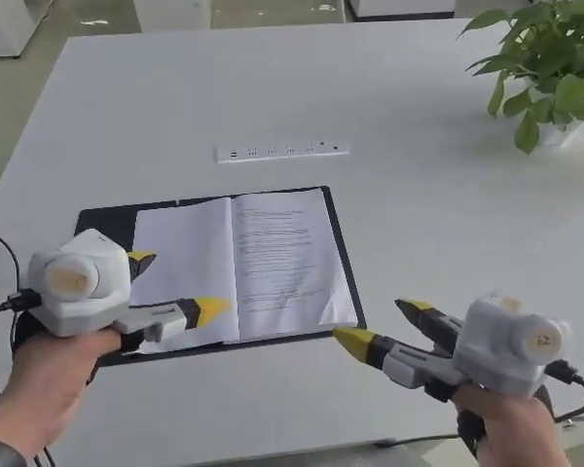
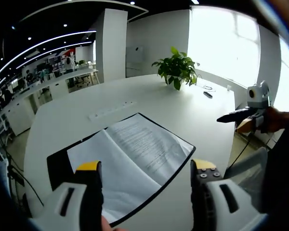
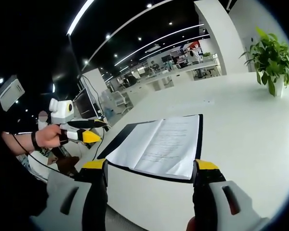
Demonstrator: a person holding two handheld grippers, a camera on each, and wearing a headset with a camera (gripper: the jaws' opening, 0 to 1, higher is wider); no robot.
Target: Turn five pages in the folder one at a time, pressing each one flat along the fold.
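folder (image 1: pixel 282 255) print too small to read; left hand-held gripper (image 1: pixel 175 284) wide over its left page (image 1: pixel 183 255), right hand-held gripper (image 1: pixel 378 321) (also wide) off its near-right corner.

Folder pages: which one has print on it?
The page on the right gripper's side carries lines of text; the other page is blank white.

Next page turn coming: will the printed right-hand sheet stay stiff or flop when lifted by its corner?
Probably floppy: the printed sheet looks thin and bows near the fold. Likely light, so the black folder should stay put. Thin paper can cling, so two might lift together.
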